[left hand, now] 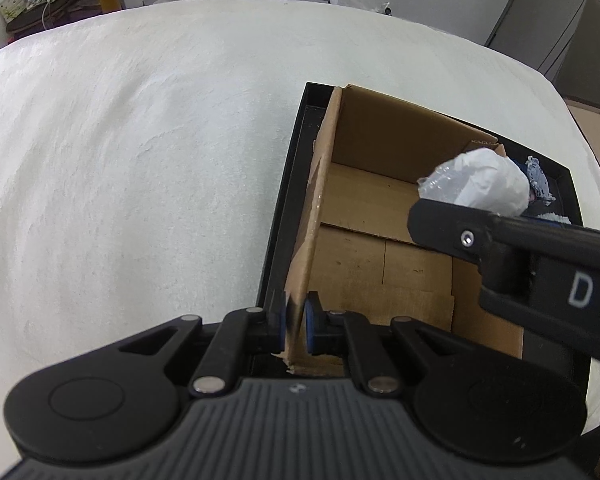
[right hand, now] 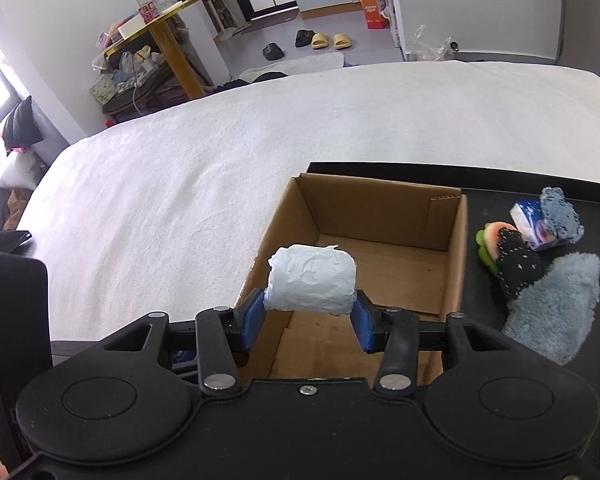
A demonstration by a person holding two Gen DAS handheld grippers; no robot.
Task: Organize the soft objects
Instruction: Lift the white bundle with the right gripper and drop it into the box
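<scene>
Both wrist views close, angled down, sharing cardboard box (left hand: 380,208); perhaps overlapping tray (right hand: 540,184)

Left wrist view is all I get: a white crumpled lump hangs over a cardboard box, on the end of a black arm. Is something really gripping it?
Observer: Yes. The right gripper is shut on the white paper wad, with one blue pad pressed against each end.
Operator: And past the box? I only see a scrap of blue there.
Observer: On the black tray, to the right of the cardboard box, lie a fluffy grey-blue cloth, a black dotted sock and a blue tissue pack.
</scene>
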